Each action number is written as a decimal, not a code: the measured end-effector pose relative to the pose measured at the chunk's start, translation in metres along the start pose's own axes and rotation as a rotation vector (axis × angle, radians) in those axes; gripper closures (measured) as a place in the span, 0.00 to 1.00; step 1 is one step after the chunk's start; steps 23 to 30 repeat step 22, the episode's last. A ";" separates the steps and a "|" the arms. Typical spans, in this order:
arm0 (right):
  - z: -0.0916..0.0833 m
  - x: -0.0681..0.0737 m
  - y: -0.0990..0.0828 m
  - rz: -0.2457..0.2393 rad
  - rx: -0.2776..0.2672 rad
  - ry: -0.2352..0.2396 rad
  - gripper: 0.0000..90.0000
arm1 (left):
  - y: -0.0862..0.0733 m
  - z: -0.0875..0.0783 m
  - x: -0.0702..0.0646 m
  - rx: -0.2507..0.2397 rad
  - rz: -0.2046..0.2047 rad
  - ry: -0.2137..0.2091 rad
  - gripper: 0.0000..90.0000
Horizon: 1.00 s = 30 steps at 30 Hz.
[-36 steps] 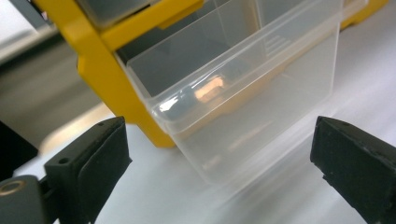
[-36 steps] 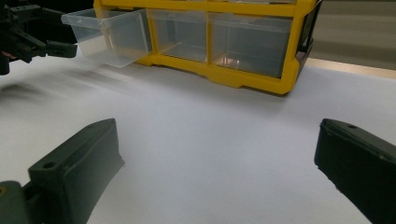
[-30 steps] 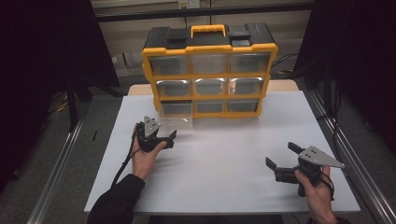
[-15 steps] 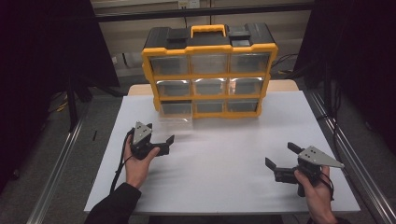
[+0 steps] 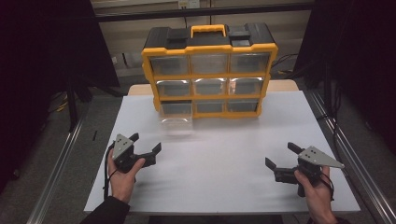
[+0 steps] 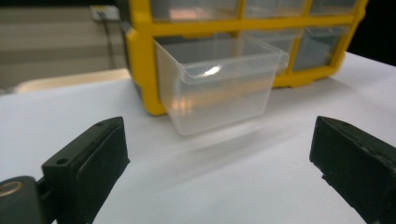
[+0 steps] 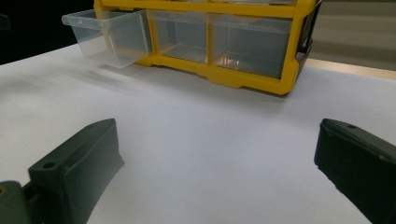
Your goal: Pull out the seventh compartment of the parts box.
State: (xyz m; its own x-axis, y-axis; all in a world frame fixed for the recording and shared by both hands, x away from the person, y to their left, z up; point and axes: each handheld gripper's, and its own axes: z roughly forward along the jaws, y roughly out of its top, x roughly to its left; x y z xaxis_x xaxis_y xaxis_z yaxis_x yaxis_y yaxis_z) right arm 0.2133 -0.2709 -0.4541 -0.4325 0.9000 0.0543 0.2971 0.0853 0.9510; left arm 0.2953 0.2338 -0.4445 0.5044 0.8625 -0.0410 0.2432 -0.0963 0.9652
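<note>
1. The yellow organiser (image 5: 209,70) stands upright at the top centre of the high view, at the far edge of the white surface (image 5: 219,177), its clear fronts facing the person so every compartment can be reached from the near side

2. The bottom-left drawer (image 5: 176,122) is pulled well out, sticking forward of the frame; in the left claw view the drawer (image 6: 219,79) sits upper centre, clear plastic, apparently empty, with its back end in its slot so it doesn't tip

3. The left claw (image 5: 145,150) sits lower left in the high view, released, jaws spread wide and holding nothing; it points towards the drawer from a little way off, well placed, I'd judge, to take its front lip

4. The right claw (image 5: 280,158) is lower right, also released and empty, resting low over the surface, well apart from the organiser, probably parked out of the way

5. In the right claw view the drawer (image 7: 109,35) shows upper left, and the other bottom drawers look pushed in
</note>
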 end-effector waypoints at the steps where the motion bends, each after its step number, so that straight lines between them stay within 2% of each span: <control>1: 0.000 0.000 0.000 0.001 -0.001 -0.001 0.00 | 0.000 -0.003 0.001 -0.012 0.005 -0.007 0.04; 4: 0.000 -0.001 0.000 0.003 0.000 -0.006 0.00 | -0.002 -0.012 0.000 -0.024 -0.024 -0.001 0.04; 5: 0.000 -0.001 0.000 0.008 0.001 -0.007 0.00 | -0.004 -0.014 0.001 -0.004 -0.012 -0.001 0.04; 7: -0.001 -0.001 0.000 0.004 -0.002 -0.004 0.00 | -0.007 -0.018 0.003 0.005 -0.010 -0.007 0.04; 8: -0.001 -0.001 0.000 0.002 -0.003 -0.007 0.00 | -0.008 -0.020 0.004 -0.006 -0.010 0.003 0.04; 10: -0.002 -0.002 0.000 0.007 -0.001 -0.006 0.00 | -0.010 -0.024 0.008 0.004 0.086 0.037 0.04; 11: -0.002 -0.002 0.000 0.005 -0.002 -0.005 0.00 | -0.011 -0.026 0.008 0.006 0.084 0.048 0.05; 13: -0.001 -0.002 -0.001 0.005 0.001 -0.008 0.00 | -0.012 -0.029 0.008 0.003 0.011 0.014 0.04; 14: -0.001 -0.002 -0.001 0.006 0.002 -0.010 0.00 | -0.013 -0.031 0.007 0.011 0.000 -0.003 0.04; 16: -0.002 -0.003 -0.001 0.009 0.005 -0.017 0.00 | -0.011 -0.036 0.006 -0.005 0.036 0.027 0.06; 17: -0.002 -0.003 -0.001 0.012 0.005 -0.019 0.00 | -0.010 -0.036 0.006 -0.022 0.044 0.027 0.05; 21: -0.001 -0.004 -0.001 0.024 0.003 -0.013 0.00 | -0.011 -0.030 0.008 -0.004 -0.026 0.005 0.06; 22: -0.001 -0.004 -0.001 0.023 0.002 -0.014 0.00 | -0.011 -0.029 0.008 0.003 -0.014 0.001 0.06; 30: -0.001 -0.004 -0.001 0.023 0.002 -0.014 0.00 | -0.011 -0.029 0.008 0.003 -0.014 0.001 0.06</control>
